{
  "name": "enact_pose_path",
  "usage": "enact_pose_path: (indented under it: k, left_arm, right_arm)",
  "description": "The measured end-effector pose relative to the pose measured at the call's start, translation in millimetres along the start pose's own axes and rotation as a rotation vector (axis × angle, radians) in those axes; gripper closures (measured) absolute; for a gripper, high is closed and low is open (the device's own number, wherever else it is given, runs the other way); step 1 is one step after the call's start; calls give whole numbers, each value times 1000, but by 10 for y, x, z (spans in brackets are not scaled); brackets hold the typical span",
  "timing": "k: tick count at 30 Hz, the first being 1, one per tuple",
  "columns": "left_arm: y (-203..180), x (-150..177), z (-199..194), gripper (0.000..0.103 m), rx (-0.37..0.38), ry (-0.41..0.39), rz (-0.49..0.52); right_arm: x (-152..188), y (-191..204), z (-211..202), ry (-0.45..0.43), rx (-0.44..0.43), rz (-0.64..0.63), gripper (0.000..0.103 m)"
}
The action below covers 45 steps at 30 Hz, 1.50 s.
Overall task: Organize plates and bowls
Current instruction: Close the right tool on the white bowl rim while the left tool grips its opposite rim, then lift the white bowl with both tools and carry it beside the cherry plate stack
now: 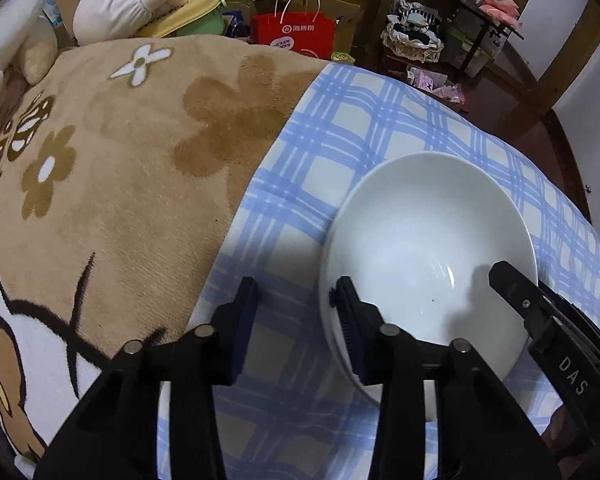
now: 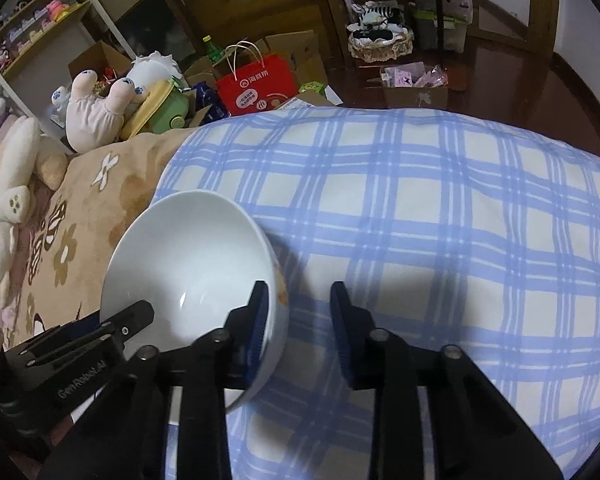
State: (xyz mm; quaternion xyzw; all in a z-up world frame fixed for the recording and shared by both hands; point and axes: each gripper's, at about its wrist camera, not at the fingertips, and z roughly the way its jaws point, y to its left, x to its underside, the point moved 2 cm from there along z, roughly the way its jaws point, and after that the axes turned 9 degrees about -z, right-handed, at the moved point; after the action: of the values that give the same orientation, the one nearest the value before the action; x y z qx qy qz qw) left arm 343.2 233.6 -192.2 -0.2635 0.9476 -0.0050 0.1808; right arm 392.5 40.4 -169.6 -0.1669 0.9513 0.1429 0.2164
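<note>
Here, seen from both wrist cameras, a bed fills the view. At far left lies a beige fleece blanket [image 1: 120, 160] printed with brown and white flowers, a pale plush toy [image 1: 112, 4] at its far edge. Next comes the left gripper [image 1: 296, 292], pointing steeply down. Its jaws are partly open and straddle the left rim of a white bowl [image 1: 428, 232]: one finger is inside the bowl, the other outside with cloth showing between it and the wall. The bowl sits upright, just beside the blanket's edge. The right gripper [image 2: 300, 292] straddles the bowl's right rim the same way, its outer finger clear of the wall. Under and right of the bowl spreads a blue-and-white checked cloth [image 2: 460, 220].
</note>
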Motion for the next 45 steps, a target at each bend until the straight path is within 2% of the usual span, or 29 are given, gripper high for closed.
enact_pose_path:
  k: [3,5,7,11,14,17,29,39,45]
  left_arm:
    - [-26,7,-8,75,16,-3,19]
    - [-23,6,1,81,36,6,11]
    - [-32,22,6,92,68,25,8]
    - [-65,45,-60,93,72,21,30]
    - [-23,45,-168,94,95,14,-13]
    - [-32,82,-285,94,119,5,-1]
    - [-411,521,-836,92,228,-8,148]
    - [-831,975,-1199,92,324,23,290]
    - [-1093,1265,-1294,92,341,35,367]
  right_arm:
    - [-20,60,6,8,1,-11,88]
    - [-35,100,12,15,-8,-20,91]
    - [-32,125,8,18,5,-28,92]
    - [7,171,-36,25,50,-47,94]
    - [78,189,-109,32,61,-52,94]
    - [164,167,-234,25,57,-38,93]
    - [501,-120,-1094,-54,110,11,93]
    - [882,-426,-1760,-102,192,59,92]
    - [1124,-609,-2031,-109,255,92,92]
